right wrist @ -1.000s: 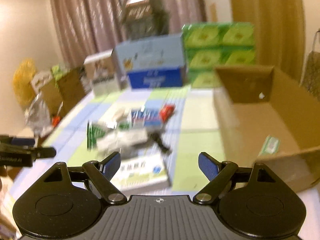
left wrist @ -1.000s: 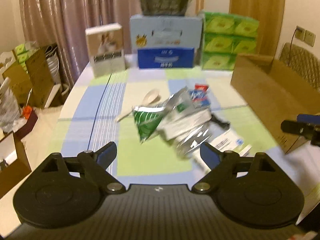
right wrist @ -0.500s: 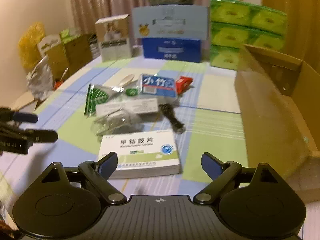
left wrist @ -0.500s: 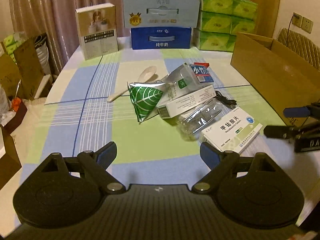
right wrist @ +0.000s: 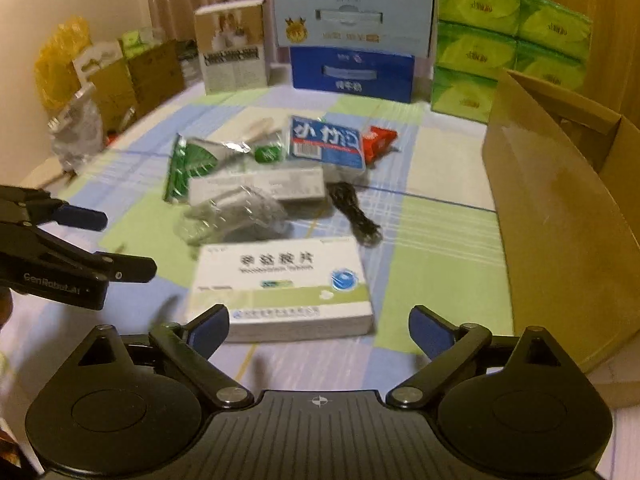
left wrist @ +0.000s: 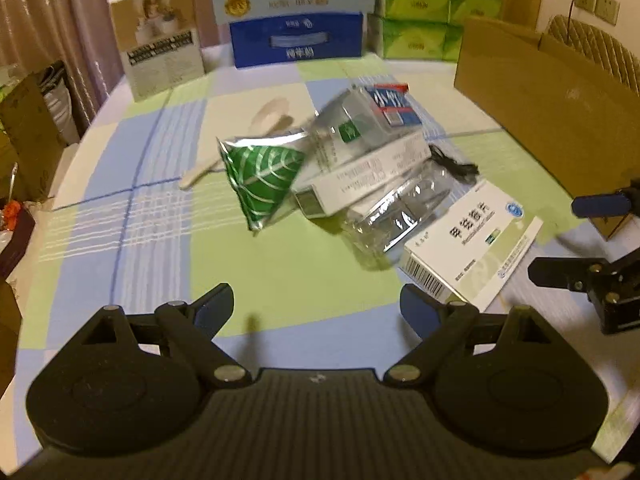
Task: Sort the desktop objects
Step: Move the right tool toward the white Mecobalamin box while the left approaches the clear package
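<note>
Right hand-held gripper [right wrist: 319,326] poised over the white-and-green cardboard medicine box [right wrist: 280,286]
Jaws just opening, empty; the box looks light and stiff; best taken across its short sides.

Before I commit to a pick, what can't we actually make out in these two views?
- Cardboard box interior: its near wall hides it in both views.
- Clear plastic packet contents: blurred and glary, right wrist view.
- Long white box print: motion blur, left wrist view.
- Black cable: one end runs under the pile.
- Red packet: mostly behind the blue pack.

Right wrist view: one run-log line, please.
right gripper: open, jaws just widened, empty | medicine box: flat, directly ahead | cardboard box: right
</note>
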